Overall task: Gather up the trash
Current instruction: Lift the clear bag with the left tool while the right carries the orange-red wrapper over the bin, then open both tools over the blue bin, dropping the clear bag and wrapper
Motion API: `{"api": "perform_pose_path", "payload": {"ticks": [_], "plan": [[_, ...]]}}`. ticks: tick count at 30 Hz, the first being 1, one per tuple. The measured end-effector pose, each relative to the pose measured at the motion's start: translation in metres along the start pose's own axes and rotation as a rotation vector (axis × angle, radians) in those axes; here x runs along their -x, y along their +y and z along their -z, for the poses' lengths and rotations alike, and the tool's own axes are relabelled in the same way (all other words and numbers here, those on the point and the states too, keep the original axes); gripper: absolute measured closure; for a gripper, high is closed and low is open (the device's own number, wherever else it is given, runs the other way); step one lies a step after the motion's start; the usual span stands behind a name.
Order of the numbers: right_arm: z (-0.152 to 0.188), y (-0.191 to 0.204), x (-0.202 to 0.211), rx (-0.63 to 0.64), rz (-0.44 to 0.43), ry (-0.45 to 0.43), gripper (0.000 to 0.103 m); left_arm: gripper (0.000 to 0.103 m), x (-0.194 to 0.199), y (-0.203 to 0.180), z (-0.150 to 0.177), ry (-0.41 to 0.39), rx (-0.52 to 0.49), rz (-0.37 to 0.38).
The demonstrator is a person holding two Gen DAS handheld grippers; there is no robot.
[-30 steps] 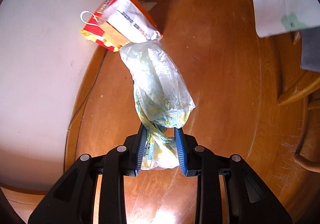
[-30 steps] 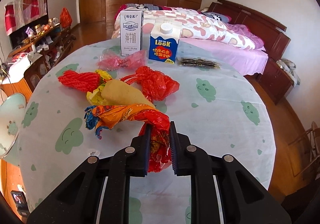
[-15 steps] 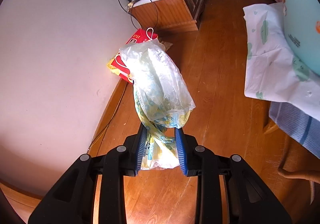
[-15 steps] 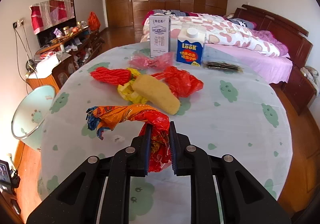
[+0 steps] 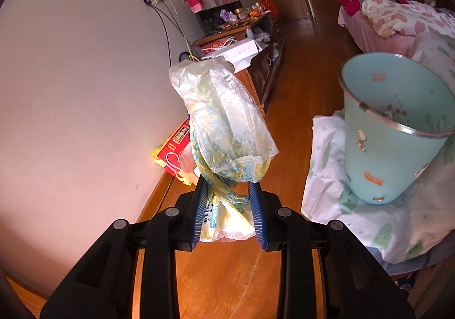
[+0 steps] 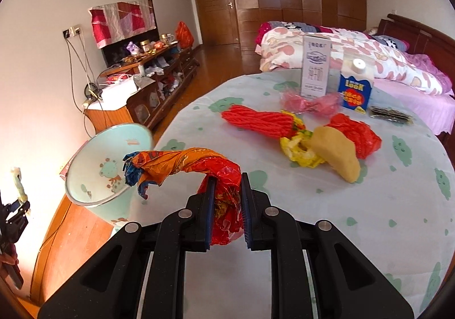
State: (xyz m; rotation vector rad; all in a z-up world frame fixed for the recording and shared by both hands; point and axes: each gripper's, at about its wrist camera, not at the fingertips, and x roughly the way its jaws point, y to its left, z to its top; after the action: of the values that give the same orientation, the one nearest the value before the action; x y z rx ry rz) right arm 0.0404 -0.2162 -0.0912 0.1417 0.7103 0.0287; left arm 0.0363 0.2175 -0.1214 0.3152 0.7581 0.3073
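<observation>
Two wrappers [image 5: 224,131] [image 6: 199,165] between gripper fingers.

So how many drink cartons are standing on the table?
2. The tall white milk carton stands upright at the far edge of the table; the blue-and-white carton with a round cap stands just right of it. None looks hidden.

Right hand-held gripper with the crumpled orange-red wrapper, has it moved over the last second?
Yes. The right hand-held gripper swung left: the pale green bin now shows beside it, and the white milk carton sits further right.
</observation>
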Motion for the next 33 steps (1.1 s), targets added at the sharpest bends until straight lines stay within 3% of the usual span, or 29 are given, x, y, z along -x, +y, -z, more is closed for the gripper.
{"api": "perform_pose_path", "payload": {"ticks": [12,21,33], "plan": [[-0.04,0.062,-0.032,0.066,-0.059,-0.012,0.085,0.073,0.047,-0.064,-0.089,-0.183,0.034,0.221],[-0.054,0.099,-0.074,0.116,-0.059,0.059,0.085,0.073,0.017,-0.134,-0.102,-0.129,0.01,0.352],[-0.049,0.115,-0.116,0.157,-0.039,0.134,0.085,0.073,-0.027,-0.169,-0.099,0.002,0.028,0.369]]}}
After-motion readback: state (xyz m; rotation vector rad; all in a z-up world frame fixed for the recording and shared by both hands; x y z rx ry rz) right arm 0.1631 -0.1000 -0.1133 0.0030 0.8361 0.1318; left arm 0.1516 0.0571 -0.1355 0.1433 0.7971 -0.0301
